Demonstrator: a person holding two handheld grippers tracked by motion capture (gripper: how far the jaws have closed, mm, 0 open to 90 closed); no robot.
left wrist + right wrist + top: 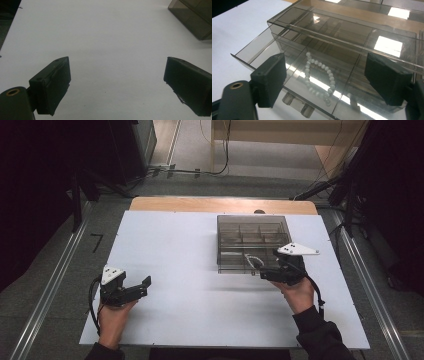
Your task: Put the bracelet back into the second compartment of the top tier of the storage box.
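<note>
Desk: a white rectangular board (200,290) that carries everything here; a strip of pale wood shows along its far edge

Box: a smoke-grey see-through plastic organiser box with divided compartments (252,235) stands on the right half of the desk, towards the far edge; in the left gripper view one corner of it (195,17) sits at the top right

Drawer: the box's lower drawer (257,52) of the same smoky plastic is pulled out towards the near edge of the desk, its front wall nearest the right gripper

Bracelet: a loop of small milky-white round beads (318,77) lies flat on the floor of the drawer, in a compartment at the front; in the high view it shows as a pale ring (254,261) at the box's near right corner

Right gripper: the right gripper (272,270) hangs at the drawer's front, just above the bracelet; its jaws stand wide apart with the beads seen between and beyond them, touching neither pad, so nothing is gripped

Left gripper: the left gripper (145,287) rests low over the bare desk near the near left corner, well apart from the box; its jaws (117,85) are spread wide with nothing between them
</note>
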